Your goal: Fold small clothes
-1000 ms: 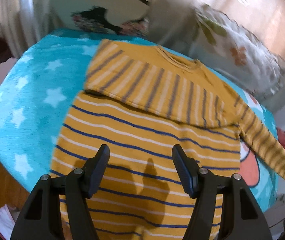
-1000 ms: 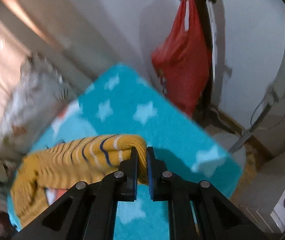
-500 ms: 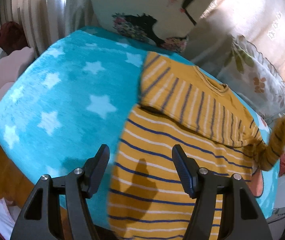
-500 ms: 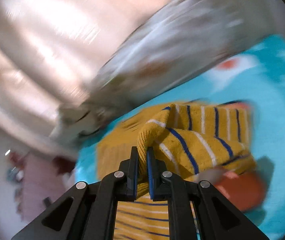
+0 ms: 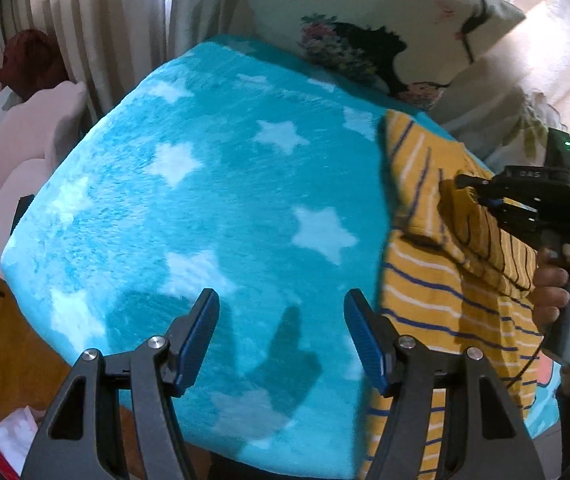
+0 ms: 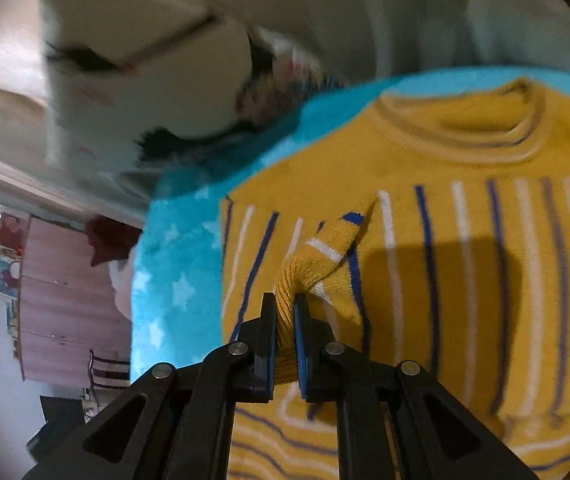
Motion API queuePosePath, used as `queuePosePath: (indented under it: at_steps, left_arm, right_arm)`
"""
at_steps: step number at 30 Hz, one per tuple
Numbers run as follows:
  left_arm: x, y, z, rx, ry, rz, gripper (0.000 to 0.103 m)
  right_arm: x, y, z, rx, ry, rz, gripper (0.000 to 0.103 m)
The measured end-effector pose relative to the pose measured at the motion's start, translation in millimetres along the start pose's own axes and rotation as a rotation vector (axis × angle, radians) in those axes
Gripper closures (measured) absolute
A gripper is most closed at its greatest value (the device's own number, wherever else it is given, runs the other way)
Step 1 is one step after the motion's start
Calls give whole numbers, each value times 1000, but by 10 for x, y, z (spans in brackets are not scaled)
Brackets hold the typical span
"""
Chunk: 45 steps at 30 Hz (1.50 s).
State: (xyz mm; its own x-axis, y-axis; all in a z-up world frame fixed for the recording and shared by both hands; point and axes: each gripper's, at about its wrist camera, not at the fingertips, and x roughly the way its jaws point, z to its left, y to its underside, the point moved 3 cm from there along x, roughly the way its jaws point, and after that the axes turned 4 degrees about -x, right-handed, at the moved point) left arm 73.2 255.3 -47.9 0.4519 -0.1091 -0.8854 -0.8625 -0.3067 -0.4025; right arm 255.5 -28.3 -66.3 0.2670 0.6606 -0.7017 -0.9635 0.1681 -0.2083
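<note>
A yellow sweater (image 6: 465, 240) with blue and white stripes lies on a turquoise star blanket (image 5: 225, 208). In the left wrist view the sweater (image 5: 417, 300) lies at the right, one sleeve folded across the chest. My right gripper (image 6: 285, 312) is shut on the cuff of the other sleeve (image 6: 321, 256) and holds it above the sweater's chest; it also shows in the left wrist view (image 5: 469, 182). My left gripper (image 5: 281, 308) is open and empty over bare blanket, left of the sweater.
Printed pillows (image 5: 385, 28) lean at the far edge of the blanket. A pale cushioned seat (image 5: 25, 140) stands to the left, with wooden floor (image 5: 9, 364) below. A wardrobe (image 6: 65, 300) stands in the room beyond.
My right gripper has carried the sleeve cuff from the far right side in over the sweater's chest. My left gripper has swung left, off the sweater and over bare blanket.
</note>
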Motion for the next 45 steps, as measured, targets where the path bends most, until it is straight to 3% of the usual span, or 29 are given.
queuePosePath:
  at_steps: [5, 8, 11, 14, 16, 17, 21, 27, 32, 41, 45]
  left_arm:
    - [89, -93, 84, 16, 15, 20, 39]
    - [146, -116, 18, 34, 32, 33, 39]
    - [203, -110, -107, 48, 57, 60, 39]
    - [238, -71, -268, 73, 67, 80, 39]
    - [246, 3, -396, 71, 83, 103, 39]
    - [243, 32, -451, 67, 89, 110, 39]
    - [228, 257, -569, 47, 118, 125, 39]
    - [234, 666, -615, 1, 155, 163, 39]
    - [150, 1019, -702, -3, 185, 147, 36]
    - [-124, 1665, -792, 34, 286, 129, 30]
    - [26, 1958, -800, 1, 313, 238, 33]
  right_arm:
    - [333, -10, 8, -8, 4, 40, 87]
    - [341, -49, 40, -3, -49, 28, 73]
    - [174, -64, 164, -40, -98, 7, 71]
    - [-93, -33, 275, -98, -89, -28, 71]
    - [-322, 47, 246, -120, -74, -41, 57]
    - [-459, 108, 190, -131, -57, -46, 56]
    - [-1065, 447, -263, -149, 56, -51, 55]
    - [-2026, 1214, -1419, 47, 160, -100, 55]
    - [-2355, 1968, -1960, 128, 187, -36, 54]
    - [-2173, 2844, -1864, 51, -68, 121, 52]
    - [-2037, 3066, -1735, 6, -162, 179, 52]
